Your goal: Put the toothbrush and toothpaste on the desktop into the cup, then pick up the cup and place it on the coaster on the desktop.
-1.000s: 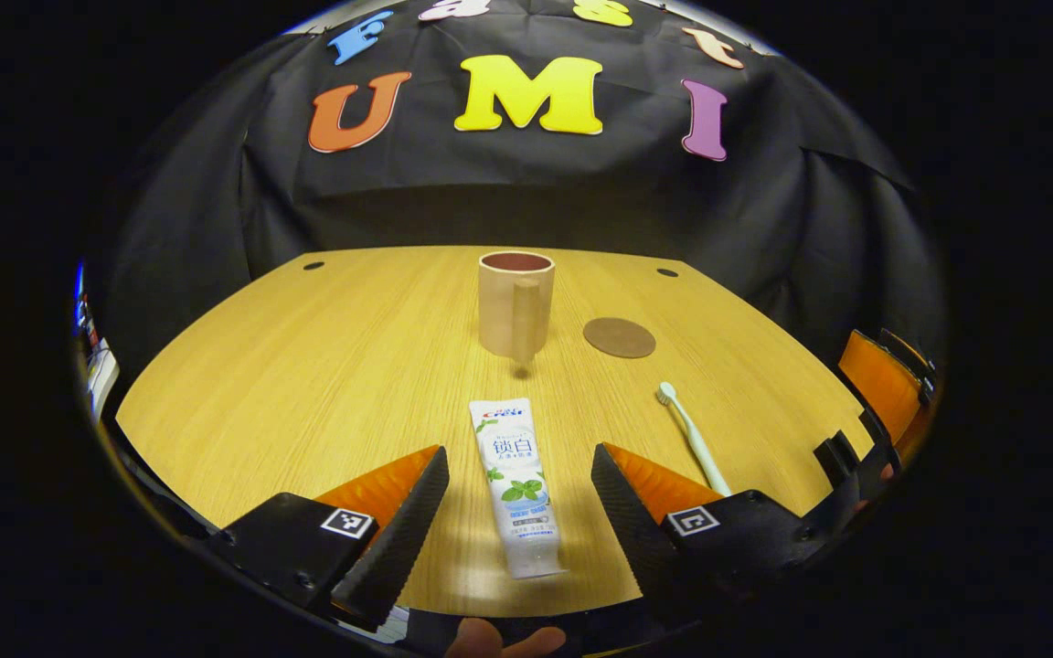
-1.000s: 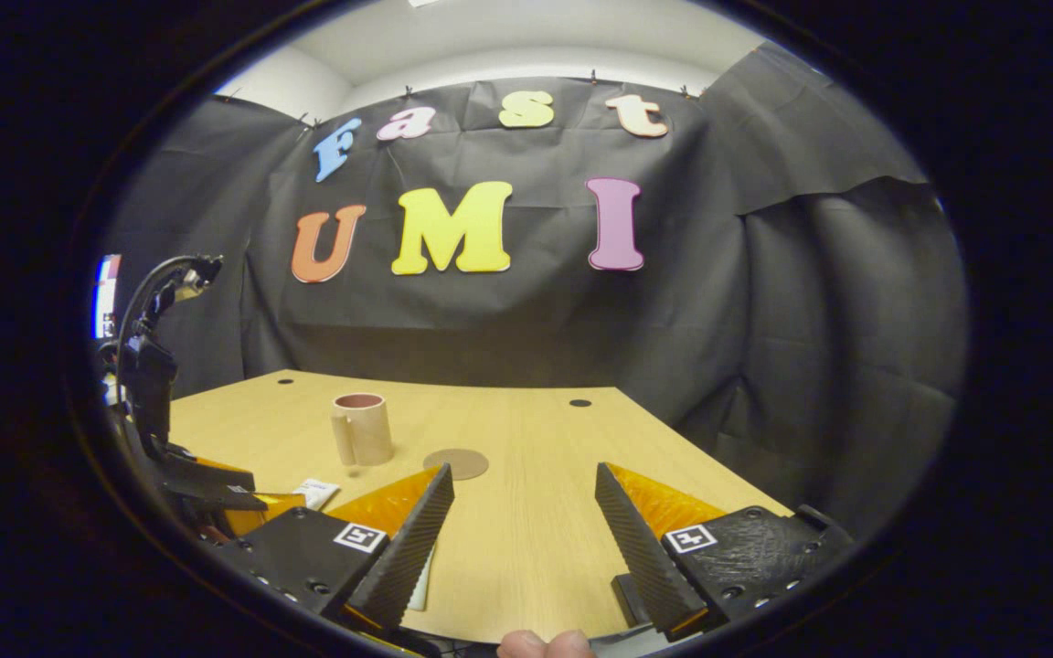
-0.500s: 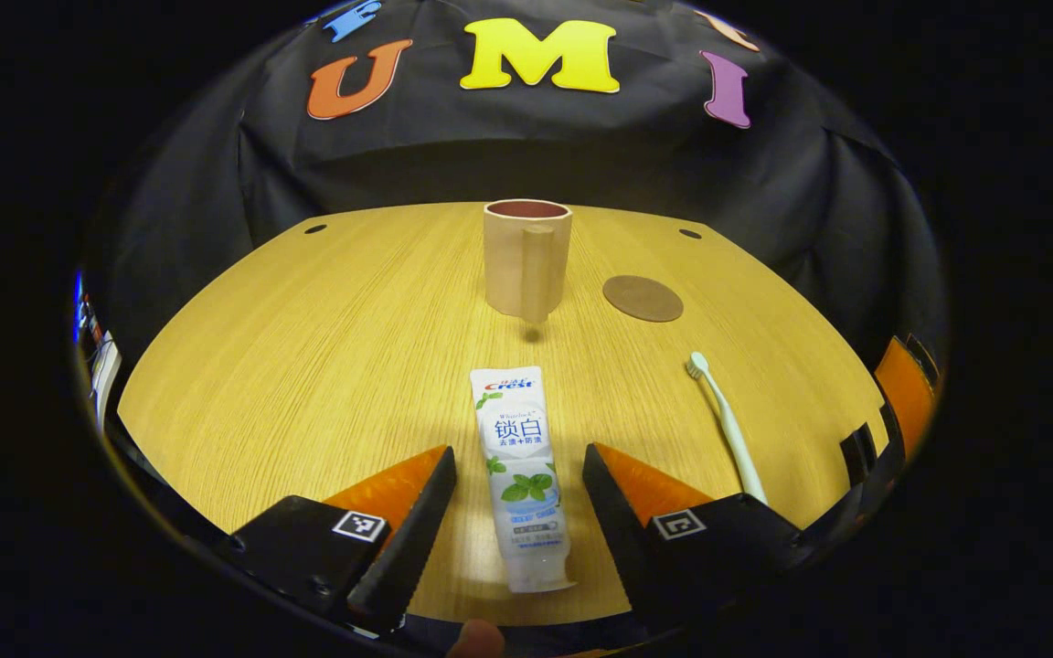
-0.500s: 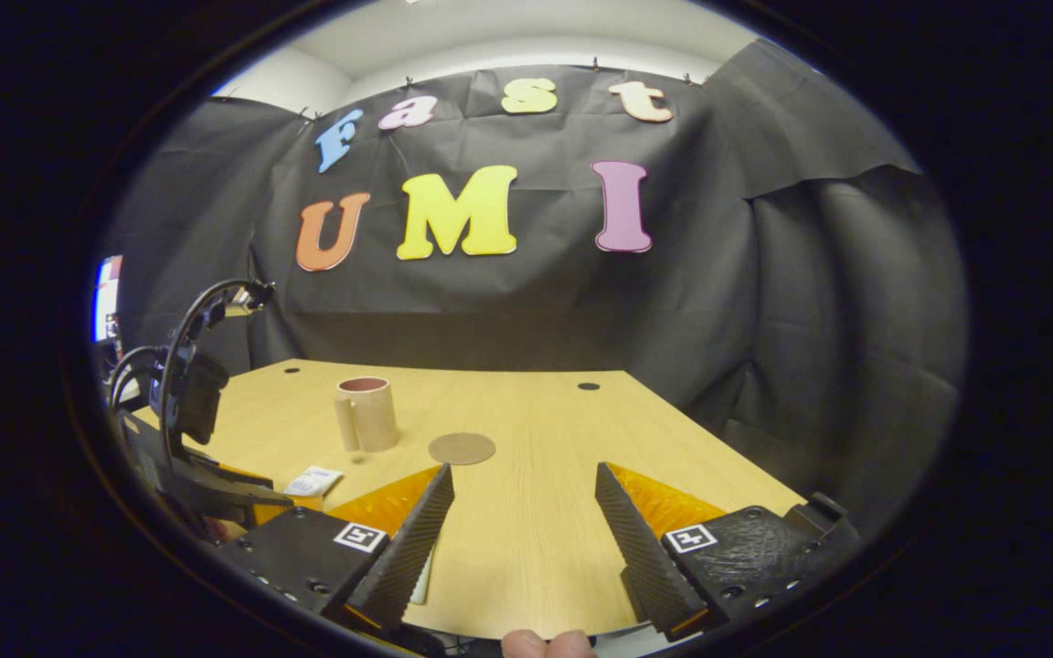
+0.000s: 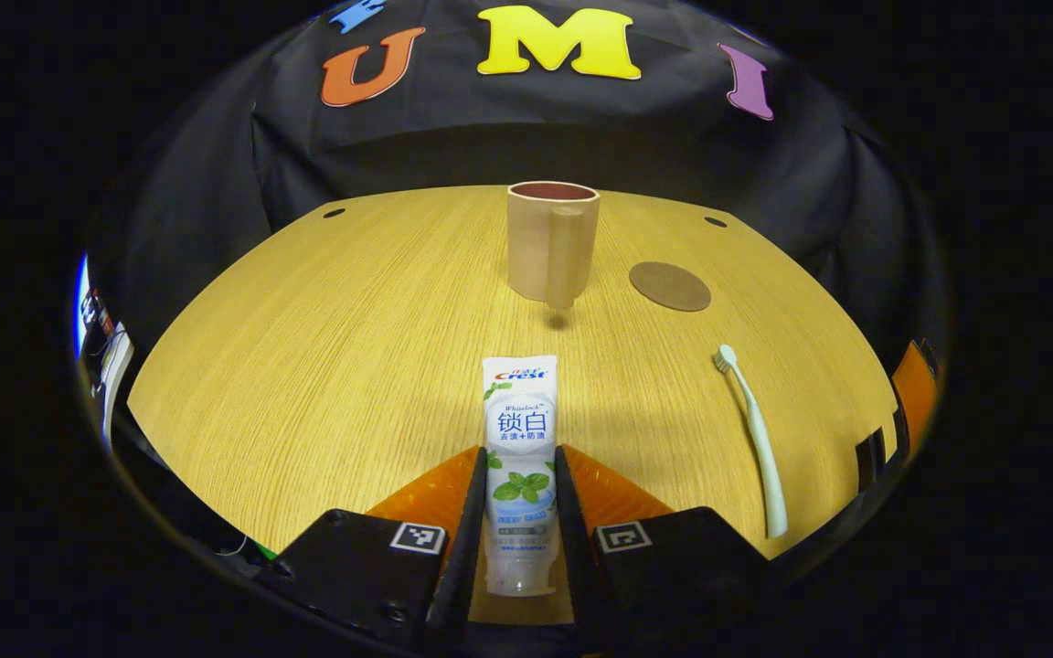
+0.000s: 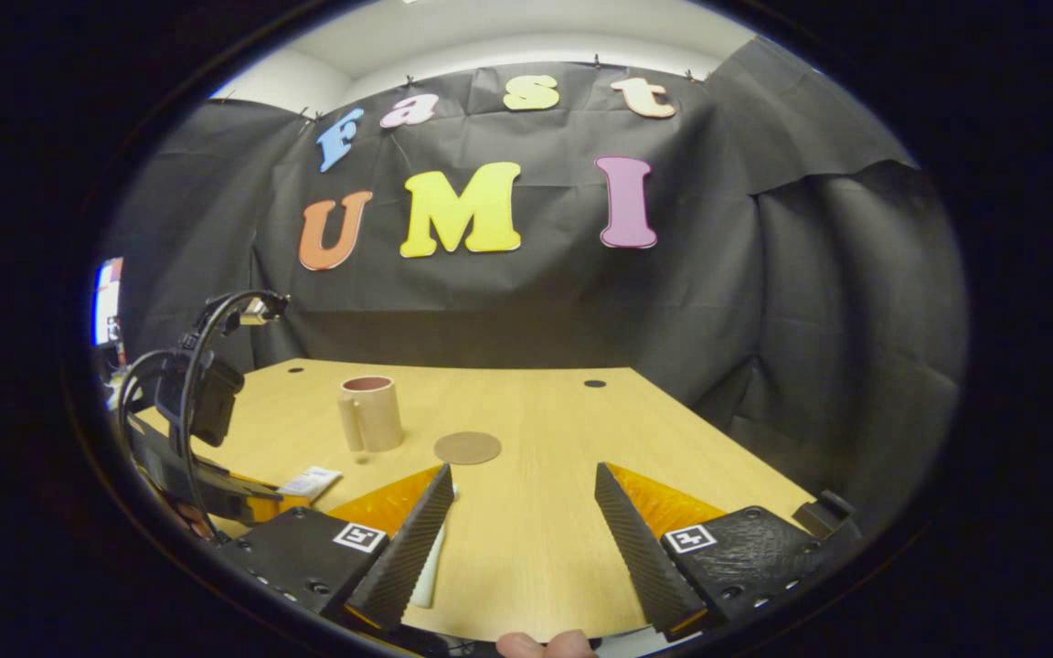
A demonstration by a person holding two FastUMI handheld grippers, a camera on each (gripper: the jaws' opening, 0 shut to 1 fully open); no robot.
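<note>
Hidden parts: in the right gripper view the toothbrush (image 6: 430,565) is mostly covered by that gripper's own finger, with just a pale strip showing; the toothpaste (image 6: 308,482) there is a small white corner behind the left gripper's body.
Hard to tell: the cup's inside is too shadowed to judge, though it looks dark reddish.
Left gripper (image 5: 515,512): both fingers lie against the sides of the toothpaste (image 5: 517,475) near its cap end, seemingly pressed onto it.
Right gripper (image 6: 519,539): fingers wide apart over bare desktop, nothing between them.
Toothpaste look: flat white tube with green leaf print, lying lengthwise on the desktop (image 5: 325,347), crimped end towards the cup.
Cup (image 5: 552,242): tan, matte, cylindrical, upright, handle facing the left gripper.
Coaster (image 5: 670,286): thin brown disc, just to the right of the cup.
Toothbrush (image 5: 753,439): slim pale handle, bristle head towards the coaster, well apart from the toothpaste.
Desktop: light wood grain.
</note>
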